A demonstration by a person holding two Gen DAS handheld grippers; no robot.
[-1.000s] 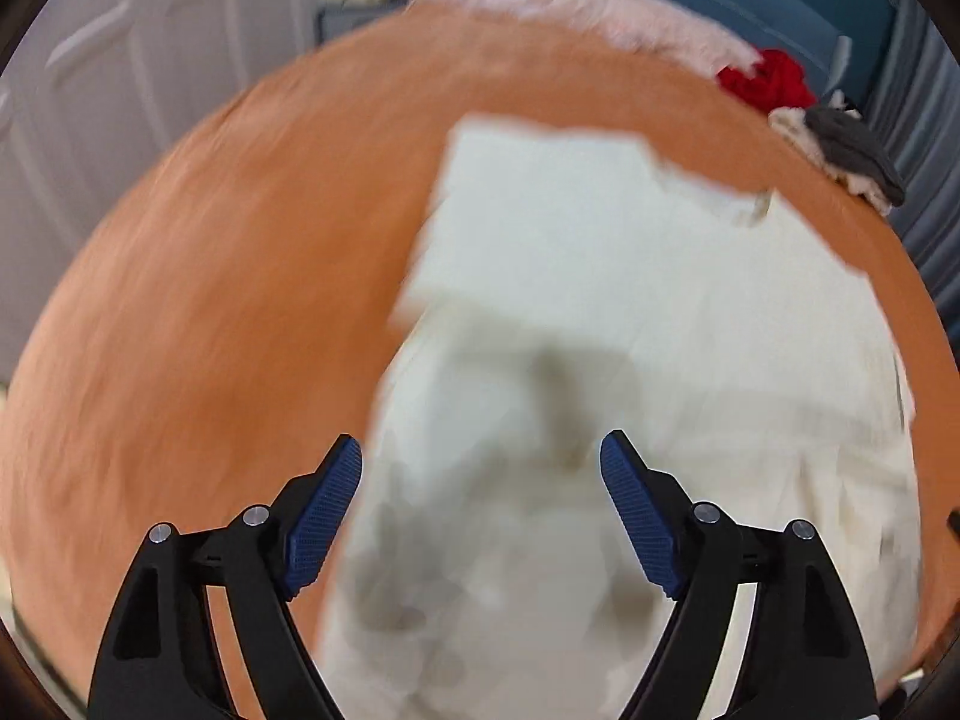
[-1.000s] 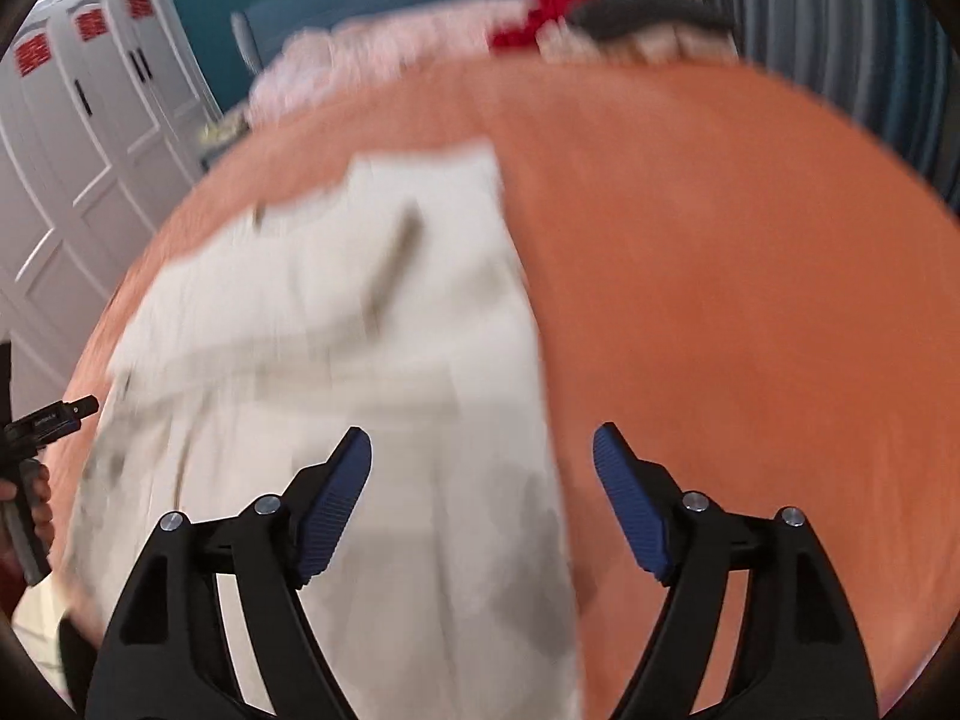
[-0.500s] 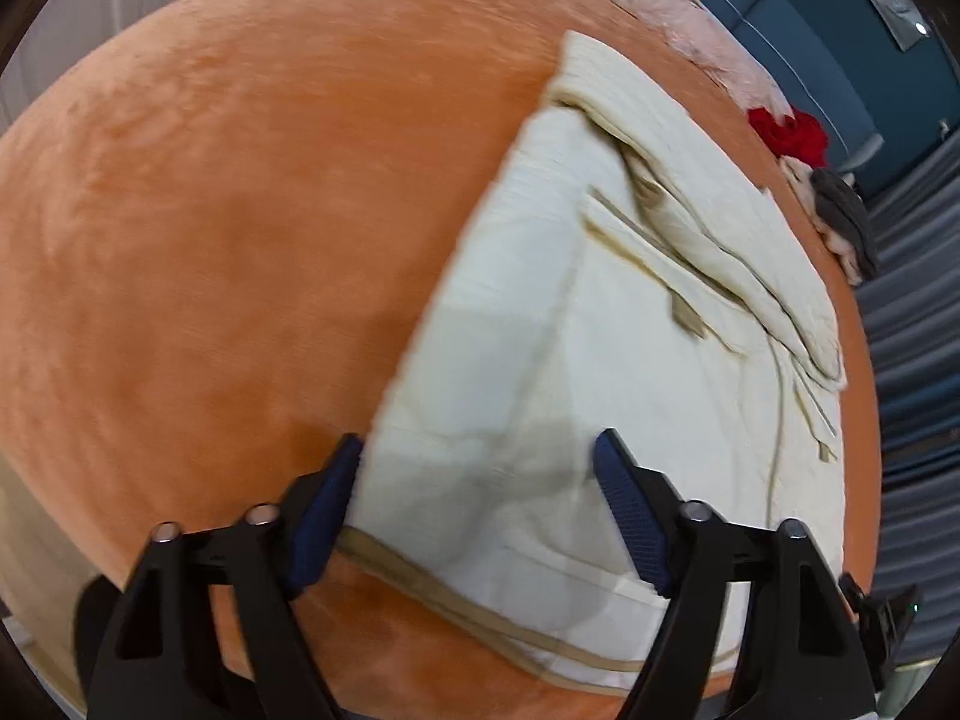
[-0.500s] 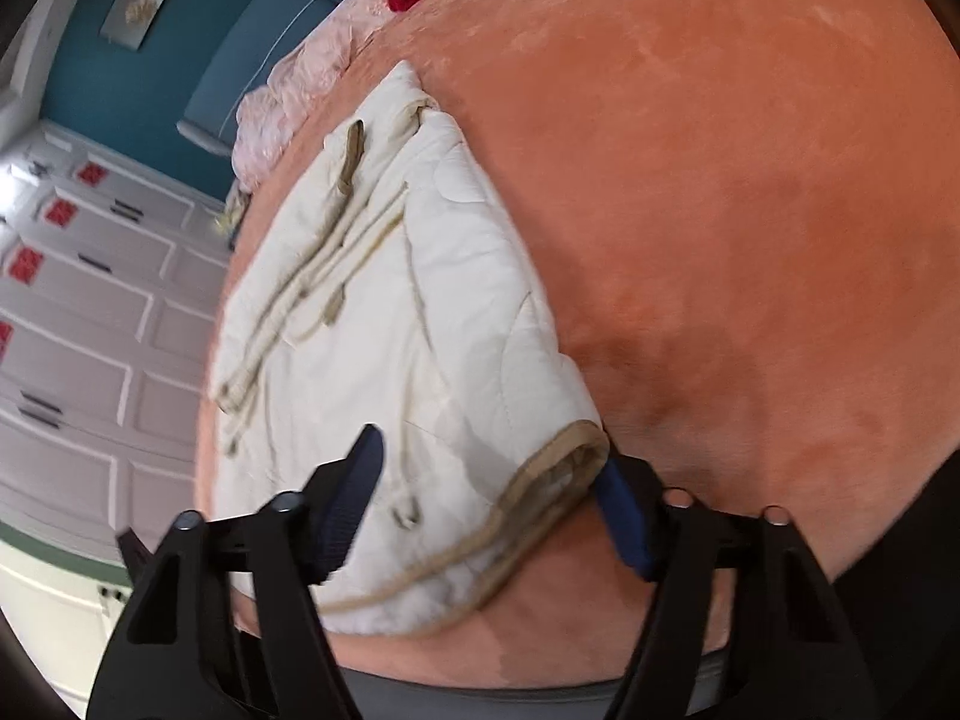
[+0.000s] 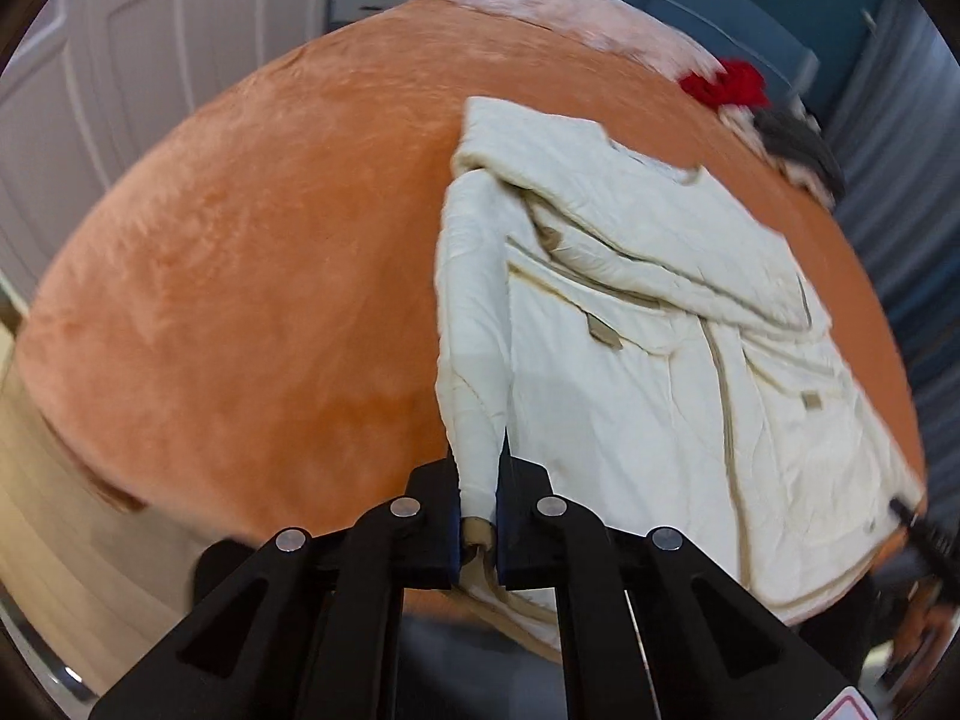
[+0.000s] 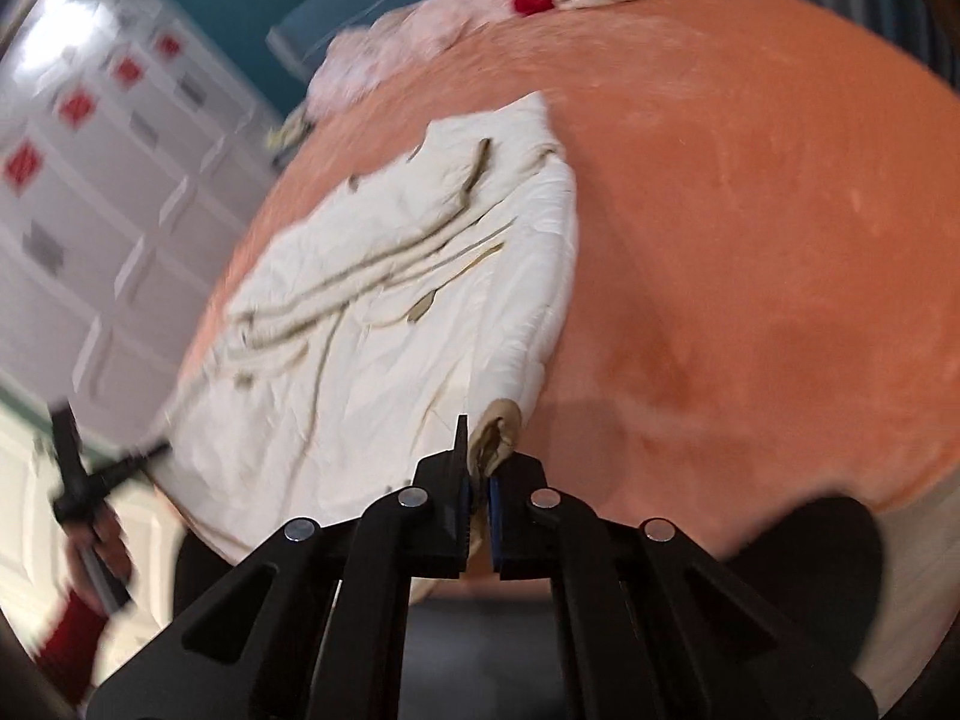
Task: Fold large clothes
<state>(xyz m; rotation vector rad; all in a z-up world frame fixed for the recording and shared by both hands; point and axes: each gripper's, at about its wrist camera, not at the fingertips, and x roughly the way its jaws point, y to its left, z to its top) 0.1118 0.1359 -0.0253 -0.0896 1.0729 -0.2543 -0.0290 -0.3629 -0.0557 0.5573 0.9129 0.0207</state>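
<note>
**Pinching both near corners of the cream jacket, ready for the fold**

Gripping is done at both ends: the left gripper (image 5: 480,531) has its jaws clamped on the near left corner of the cream quilted jacket (image 5: 660,324), where a tan-trimmed hem edge bunches between the blue pads. The right gripper (image 6: 477,516) is likewise clamped on the near right corner, on a tan-bound edge that curls up just ahead of its fingertips. Both sets of jaws have just been closing, with the fabric between them.

The jacket lies spread front-up on the orange plush bedspread (image 5: 252,276), its near hem at the bed's edge and its collar end pointing toward the far side. To fold it well, I judge that both corners should rise together and travel level toward the collar, keeping the hem taut between the grippers so the padded layers do not sag or twist. The pinch on each side looks shallow, only on trim and an outer layer, so a slow lift would guard against slipping or peeling one layer from the rest.

Well beyond the jacket, along the far edge, sit a pale pink fluffy blanket (image 5: 540,6), a red garment (image 5: 726,84) and a grey one (image 5: 798,144); none seems close enough to hinder the fold. White panelled cupboards (image 6: 90,210) stand left.
</note>
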